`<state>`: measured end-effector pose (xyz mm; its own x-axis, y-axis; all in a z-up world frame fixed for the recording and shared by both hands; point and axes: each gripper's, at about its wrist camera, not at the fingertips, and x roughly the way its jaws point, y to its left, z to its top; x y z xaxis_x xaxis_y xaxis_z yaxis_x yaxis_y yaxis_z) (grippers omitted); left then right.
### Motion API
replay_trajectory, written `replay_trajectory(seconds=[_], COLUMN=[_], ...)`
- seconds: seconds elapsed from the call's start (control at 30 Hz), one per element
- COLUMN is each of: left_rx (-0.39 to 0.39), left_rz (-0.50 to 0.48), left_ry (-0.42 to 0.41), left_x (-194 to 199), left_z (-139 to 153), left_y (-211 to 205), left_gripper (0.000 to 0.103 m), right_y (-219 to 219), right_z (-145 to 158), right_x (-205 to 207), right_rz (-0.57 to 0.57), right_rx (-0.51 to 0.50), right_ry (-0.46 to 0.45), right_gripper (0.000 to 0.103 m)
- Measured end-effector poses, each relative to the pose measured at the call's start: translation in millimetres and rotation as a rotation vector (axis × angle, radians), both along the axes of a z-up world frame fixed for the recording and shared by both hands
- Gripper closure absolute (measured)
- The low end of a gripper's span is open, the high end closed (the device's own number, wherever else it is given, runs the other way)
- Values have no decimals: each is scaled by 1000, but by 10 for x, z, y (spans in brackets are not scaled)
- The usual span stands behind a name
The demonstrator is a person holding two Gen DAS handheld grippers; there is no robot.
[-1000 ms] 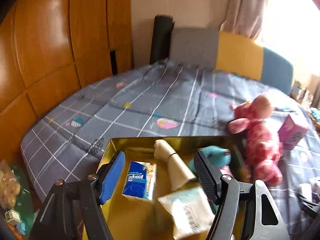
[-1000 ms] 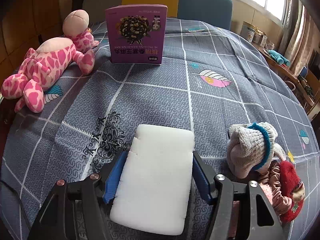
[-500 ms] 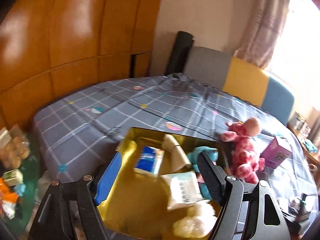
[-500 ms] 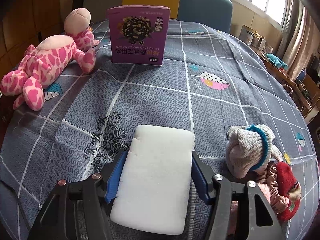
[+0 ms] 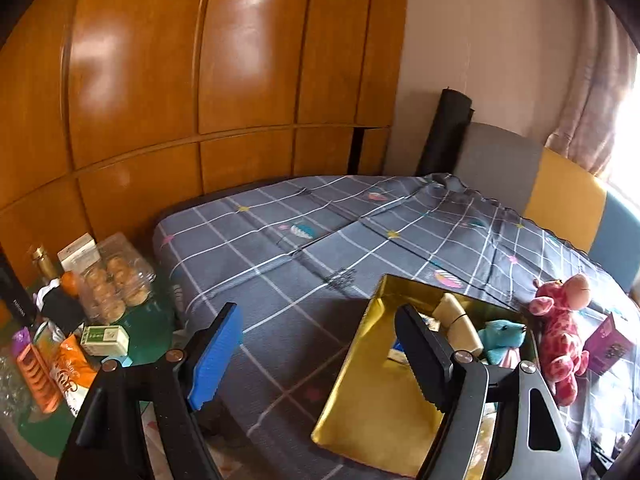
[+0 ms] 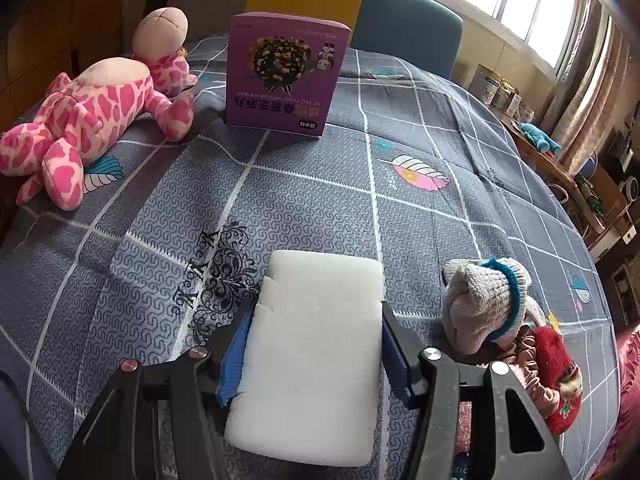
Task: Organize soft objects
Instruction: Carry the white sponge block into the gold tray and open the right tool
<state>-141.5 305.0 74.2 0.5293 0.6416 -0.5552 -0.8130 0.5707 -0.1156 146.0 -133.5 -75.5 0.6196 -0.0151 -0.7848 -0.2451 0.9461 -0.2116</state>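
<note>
On our right gripper (image 6: 314,350) the jaws are clamped onto a white foam sponge block (image 6: 316,356), pads pressed into both long sides, with the block sitting low over the grey checked bedspread (image 6: 304,208). At about 2 o'clock from the sponge there's a knitted beige hat with a blue band (image 6: 482,304), and a small doll in red (image 6: 554,384) lies right against it at the hat's 4 o'clock. Up at 10 o'clock a pink spotted giraffe plush (image 6: 100,120) lies on the bed, and at 12 o'clock a purple snack box (image 6: 284,76) stands upright just beside the plush's leg.

Our left gripper (image 5: 318,350) has its jaws wide open with nothing in them, over the bed's edge. A gold tin box (image 5: 360,392) lies on the bedspread at 3 o'clock, partly behind the right-hand finger. Inside it we can see a beige roll (image 5: 456,322) and a teal plush (image 5: 502,338); the rest is hidden. The giraffe lies just past the tin. Over at 9 o'clock, a clear pastry container (image 5: 114,282) sits among other packets.
</note>
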Motion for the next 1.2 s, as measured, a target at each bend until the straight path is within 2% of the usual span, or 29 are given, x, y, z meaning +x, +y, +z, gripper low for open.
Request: replay_trajectory(seconds=[0.23,0.37,0.43,0.5,0.67,0.77,0.9,1.03,1.2], left_rx=[-37,-60,-70,-81,-63,-63,-79,-68,-66], left_rz=[5,-18,-43,-75,-137,-147,-152,-153,-141], left_ry=[19,30,42,47,61,64,71,76,79], left_x=[-79,-35,9,56,148,169,182,188,183], left_z=[-151,-243,-291,-338,-377,-378,-422,-434,-447], left_y=[95,84,69,33,-82,-72,-56,-67,-47], left_gripper=[24,24,24,24,24,24,24,24,24], right_y=[5,153,382,728,1734,2256,2787,3164,3404], right_z=[77,426,649,814,1003,1002,906,753,474], right_x=[39,-19,-98,-197,-518,-667,-801,-895,-920], right_rz=[-65,-53,21,136,411,528,605,633,631], right_rx=[20,101,157,213,270,298,311,285,254], right_ry=[51,32,26,60,130,191,266,298,326], right_gripper=[46,46,46,46,46,46,46,46,45])
